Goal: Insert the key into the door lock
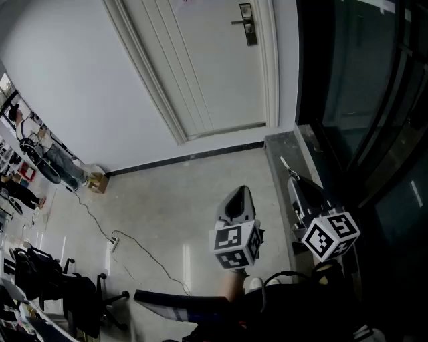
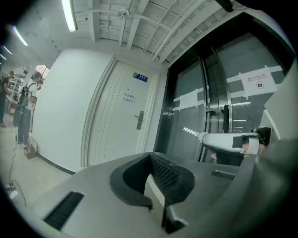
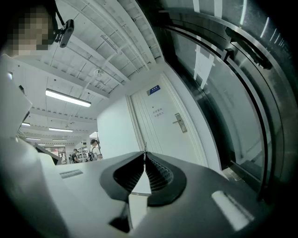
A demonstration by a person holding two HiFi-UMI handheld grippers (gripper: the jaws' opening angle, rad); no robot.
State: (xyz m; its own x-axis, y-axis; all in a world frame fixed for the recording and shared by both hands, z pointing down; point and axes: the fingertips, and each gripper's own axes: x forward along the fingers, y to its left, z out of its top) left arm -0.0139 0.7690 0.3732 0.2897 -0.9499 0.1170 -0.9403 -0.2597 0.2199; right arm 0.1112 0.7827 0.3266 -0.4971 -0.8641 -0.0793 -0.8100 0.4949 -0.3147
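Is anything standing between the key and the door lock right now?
Nothing visible does. The right gripper is clamped on the key, and only open floor lies between it and the door lock, some way ahead on the closed door.

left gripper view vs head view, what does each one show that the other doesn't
Only the left gripper view: the ceiling's fluorescent tube light, the small blue sign above the door, and the ribbed black pads of the left gripper, shut on nothing.
Only the head view: the pale floor, a white power strip and a brown cardboard box.
Both: the white panelled door with its metal lock plate, and the right gripper holding the thin silver key.
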